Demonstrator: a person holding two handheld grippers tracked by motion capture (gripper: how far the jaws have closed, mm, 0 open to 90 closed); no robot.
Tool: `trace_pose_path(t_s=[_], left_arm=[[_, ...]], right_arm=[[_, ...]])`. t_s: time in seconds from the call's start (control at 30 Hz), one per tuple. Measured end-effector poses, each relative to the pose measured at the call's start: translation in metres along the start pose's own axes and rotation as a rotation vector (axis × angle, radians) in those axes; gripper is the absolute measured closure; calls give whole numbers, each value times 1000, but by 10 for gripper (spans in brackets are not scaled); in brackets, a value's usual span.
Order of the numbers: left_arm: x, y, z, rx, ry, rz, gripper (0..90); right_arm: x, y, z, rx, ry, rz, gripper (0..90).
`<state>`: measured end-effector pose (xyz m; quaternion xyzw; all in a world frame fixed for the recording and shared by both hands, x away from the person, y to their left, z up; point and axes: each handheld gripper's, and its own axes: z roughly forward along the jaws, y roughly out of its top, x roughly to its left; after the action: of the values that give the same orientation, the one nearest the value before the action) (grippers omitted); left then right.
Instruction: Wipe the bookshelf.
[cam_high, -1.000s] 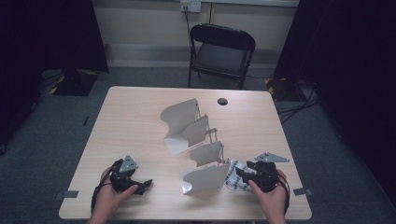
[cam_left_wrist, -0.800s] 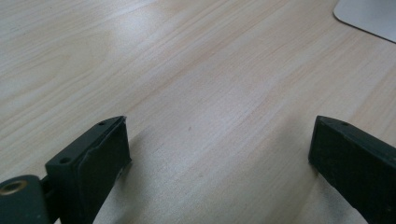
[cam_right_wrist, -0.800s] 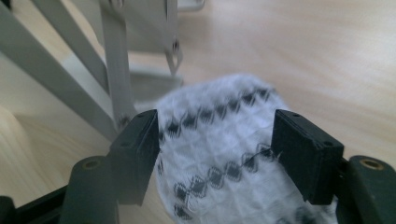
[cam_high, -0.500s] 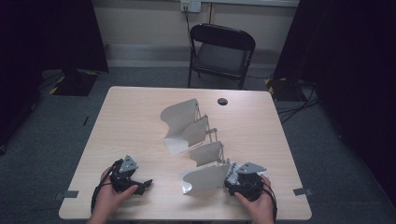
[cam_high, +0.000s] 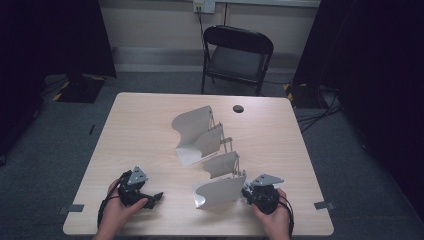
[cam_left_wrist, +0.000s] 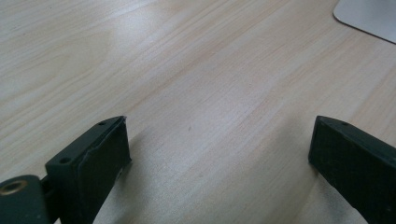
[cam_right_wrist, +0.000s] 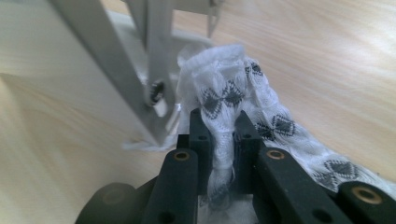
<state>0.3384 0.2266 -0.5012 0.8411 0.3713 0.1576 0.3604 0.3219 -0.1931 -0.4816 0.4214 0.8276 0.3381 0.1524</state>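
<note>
Right gripper (cam_right_wrist: 219, 122): jaws have just closed and now pinch a white patterned cloth (cam_right_wrist: 243, 100), bunched at the near right of the wooden table (cam_high: 145, 130), just beside the grey strut of the nearest curved white panel (cam_high: 218, 192). Left gripper (cam_left_wrist: 219, 144): jaws spread wide over bare tabletop, nothing between them. Also present: three more white panels (cam_high: 192, 131) in a row mid-table, black folding chair (cam_high: 237, 57) beyond.

The right gripper (cam_right_wrist: 219, 123) has just been closing, jaws now pinched on cloth (cam_right_wrist: 233, 100); the left gripper (cam_left_wrist: 219, 149) rests with jaws wide apart.
</note>
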Motion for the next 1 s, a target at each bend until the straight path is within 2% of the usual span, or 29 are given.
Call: trace_pose_path(t_s=[0.07, 0.13, 0.17, 0.33, 0.47, 0.57, 0.67, 0.83, 0.93, 1.0], left_arm=[[0, 0, 0, 0, 0, 0, 50], [0, 0, 0, 0, 0, 0, 50], [0, 0, 0, 0, 0, 0, 50], [0, 0, 0, 0, 0, 0, 50], [0, 0, 0, 1, 0, 1, 50], [0, 0, 0, 0, 0, 0, 50], [0, 0, 0, 0, 0, 0, 50], [0, 0, 0, 0, 0, 0, 50], [0, 0, 0, 0, 0, 0, 49], [0, 0, 0, 0, 0, 0, 50]], right_arm=[[1, 1, 0, -8, 37, 16, 827], [3, 1, 1, -2, 41, 12, 827], [3, 1, 1, -5, 65, 27, 828], [7, 2, 2, -10, 89, 10, 830], [4, 6, -2, -29, 89, 32, 831], [-9, 11, -12, -59, 73, 65, 833], [-13, 15, -18, -75, 84, 81, 836], [-12, 20, -24, -90, 99, 84, 838], [-14, 25, -32, -132, 106, 98, 840], [-15, 30, -38, -134, 97, 91, 840]])
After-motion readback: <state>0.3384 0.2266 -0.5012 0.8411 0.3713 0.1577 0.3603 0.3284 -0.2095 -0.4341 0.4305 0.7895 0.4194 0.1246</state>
